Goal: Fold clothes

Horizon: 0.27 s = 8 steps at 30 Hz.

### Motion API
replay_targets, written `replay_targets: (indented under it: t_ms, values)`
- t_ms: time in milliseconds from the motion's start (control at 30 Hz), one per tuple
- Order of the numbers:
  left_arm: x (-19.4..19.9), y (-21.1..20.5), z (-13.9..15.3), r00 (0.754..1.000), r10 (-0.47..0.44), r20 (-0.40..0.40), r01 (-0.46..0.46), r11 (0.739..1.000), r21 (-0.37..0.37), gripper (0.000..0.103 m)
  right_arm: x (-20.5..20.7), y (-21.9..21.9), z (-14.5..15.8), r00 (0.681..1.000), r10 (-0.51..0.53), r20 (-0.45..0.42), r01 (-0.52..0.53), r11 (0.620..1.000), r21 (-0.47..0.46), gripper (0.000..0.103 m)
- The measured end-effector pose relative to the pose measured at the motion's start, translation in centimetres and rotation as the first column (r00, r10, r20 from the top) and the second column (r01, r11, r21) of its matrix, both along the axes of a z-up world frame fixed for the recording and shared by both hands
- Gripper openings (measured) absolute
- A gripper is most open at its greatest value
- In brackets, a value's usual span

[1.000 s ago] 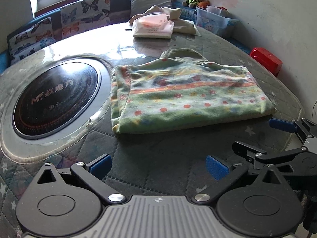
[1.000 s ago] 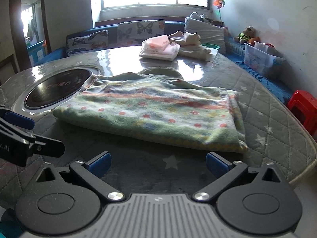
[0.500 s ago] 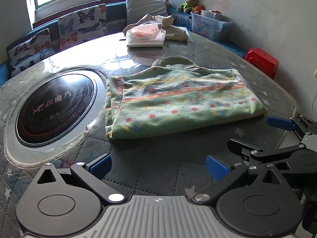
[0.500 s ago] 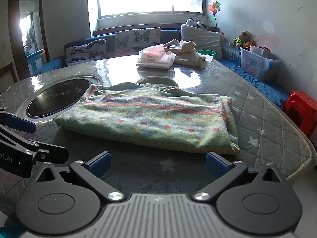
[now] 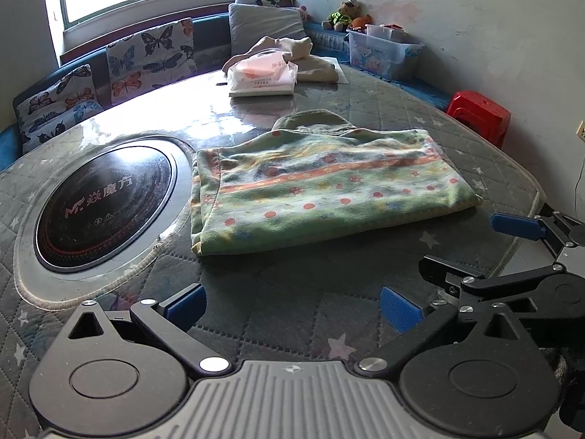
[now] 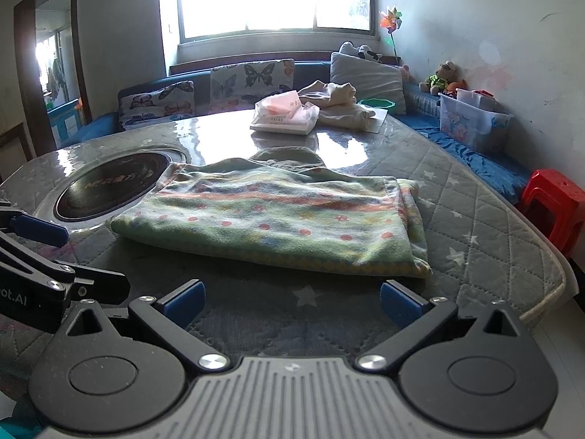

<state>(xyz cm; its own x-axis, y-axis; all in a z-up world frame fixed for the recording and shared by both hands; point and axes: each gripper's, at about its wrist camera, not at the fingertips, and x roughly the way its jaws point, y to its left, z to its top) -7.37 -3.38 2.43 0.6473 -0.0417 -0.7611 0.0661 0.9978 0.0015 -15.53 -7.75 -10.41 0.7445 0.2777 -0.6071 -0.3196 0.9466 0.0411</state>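
A folded green garment with orange stripes and red dots (image 5: pixel 321 186) (image 6: pixel 278 219) lies flat on the quilted table, a plain green hood or collar sticking out at its far edge. My left gripper (image 5: pixel 292 305) is open and empty, hovering over the table's near edge, short of the garment. My right gripper (image 6: pixel 290 301) is open too, nothing between its blue pads, just in front of the garment's near hem. Each gripper shows at the side of the other's view: the right gripper (image 5: pixel 512 256) and the left gripper (image 6: pixel 36 252).
A round black cooktop (image 5: pixel 106 197) is set into the table left of the garment. A white packet (image 5: pixel 261 77) and beige clothes (image 6: pixel 340 104) sit at the far side. A red stool (image 6: pixel 552 201), a plastic bin (image 6: pixel 471 120) and a cushioned bench border the table (image 6: pixel 475 226).
Both grippers have drawn back and risen from the garment, which now looks smaller and farther away. The garment has not moved. Both stay open.
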Motion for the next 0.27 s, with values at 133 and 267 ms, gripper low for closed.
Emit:
replay_targets:
  t_ms: [133, 267]
  values:
    - [-0.22, 0.01, 0.09, 1.000, -0.001, 0.011, 0.001, 1.000, 0.004, 0.103, -0.20, 0.03, 0.28, 1.000, 0.004, 0.010, -0.004, 1.000, -0.003, 0.103]
    - [-0.06, 0.56, 0.26, 1.000, 0.015, 0.015, -0.015, 1.000, 0.001, 0.103, 0.06, 0.40, 0.58, 1.000, 0.017, 0.018, -0.017, 1.000, -0.013, 0.103]
